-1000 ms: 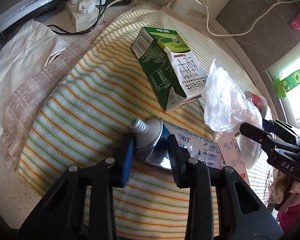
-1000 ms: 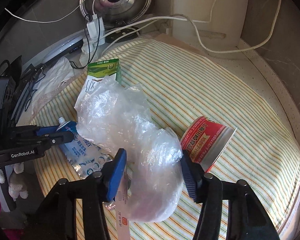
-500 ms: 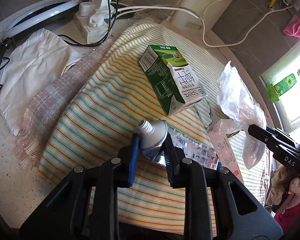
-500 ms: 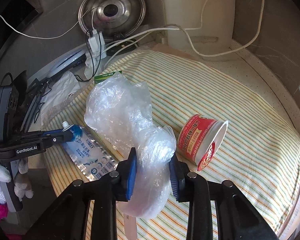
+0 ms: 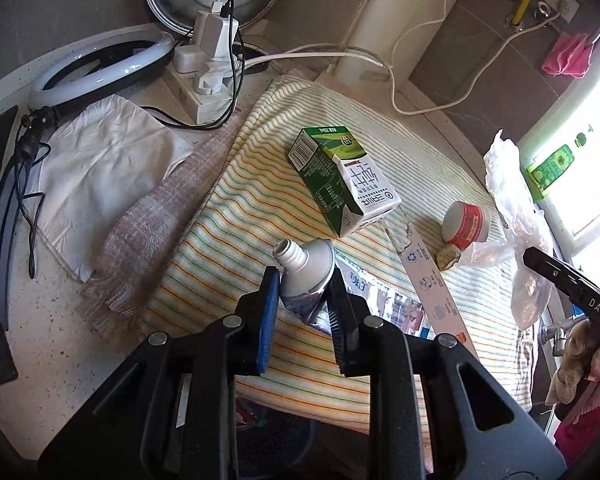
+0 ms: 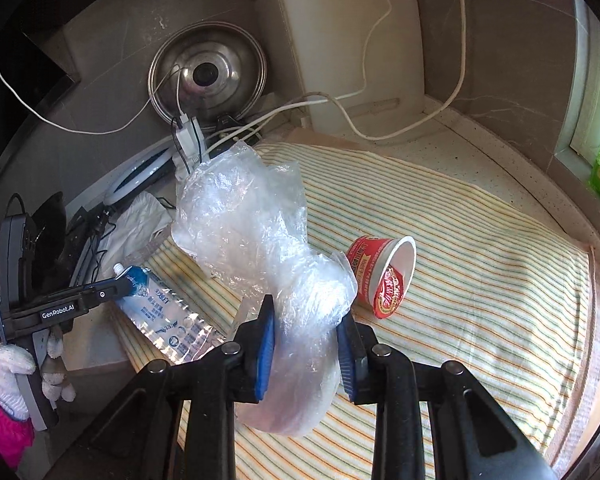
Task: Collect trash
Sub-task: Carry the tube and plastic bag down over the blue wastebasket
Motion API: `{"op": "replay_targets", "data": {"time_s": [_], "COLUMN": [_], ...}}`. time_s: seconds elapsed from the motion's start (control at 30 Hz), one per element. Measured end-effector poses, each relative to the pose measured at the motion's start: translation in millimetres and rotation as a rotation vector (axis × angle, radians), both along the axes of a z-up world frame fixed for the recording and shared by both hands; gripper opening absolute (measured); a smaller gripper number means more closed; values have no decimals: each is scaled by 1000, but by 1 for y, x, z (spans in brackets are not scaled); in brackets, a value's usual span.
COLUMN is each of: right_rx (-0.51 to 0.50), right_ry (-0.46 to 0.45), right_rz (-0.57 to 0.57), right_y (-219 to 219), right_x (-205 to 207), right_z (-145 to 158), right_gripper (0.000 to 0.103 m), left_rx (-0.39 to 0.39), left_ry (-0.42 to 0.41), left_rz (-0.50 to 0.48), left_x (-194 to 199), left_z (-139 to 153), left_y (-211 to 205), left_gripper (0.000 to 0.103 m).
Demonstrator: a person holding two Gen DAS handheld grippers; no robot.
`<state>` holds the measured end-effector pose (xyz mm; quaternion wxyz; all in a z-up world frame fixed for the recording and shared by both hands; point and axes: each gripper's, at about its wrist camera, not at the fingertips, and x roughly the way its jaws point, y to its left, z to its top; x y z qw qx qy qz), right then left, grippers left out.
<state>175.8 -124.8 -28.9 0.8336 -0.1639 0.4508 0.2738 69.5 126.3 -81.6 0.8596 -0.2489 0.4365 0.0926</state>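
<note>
Above the striped cloth (image 6: 480,280), the right gripper (image 6: 306,334) was pinched around the clear plastic bag (image 6: 252,236); it looked light, limp and slippery, best held at its bunched waist. Beside the milk carton (image 5: 342,182) on that cloth, the left gripper (image 5: 302,286) clamped the toothpaste tube (image 5: 306,270) by its stiffer shoulder.

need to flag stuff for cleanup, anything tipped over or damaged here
The red cup and green milk carton both lie tipped on the striped cloth. The toothpaste tube in the left gripper has no cap.
</note>
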Motion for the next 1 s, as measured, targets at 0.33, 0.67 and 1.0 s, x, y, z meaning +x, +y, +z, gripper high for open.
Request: {"op": "replay_targets", "data": {"time_s": [0.33,0.67,1.0], "right_rx": [31,73,98], "right_ry": [-7,5,67], "right_rz": [-21,-36,-50], "right_y": [-5,-4,1], "right_x": [-32,-82,-135], "right_z": [8,8,-12], "right_gripper": [27,27,28], "left_rx": [12,26,48], "left_ry": [11,28,46], "left_rz": [-50,-78,-111], "left_x": [-32,-71,-107], "left_z": [3,0,-7], "left_y": [-7,3,9], "left_gripper": [23,23,23]}}
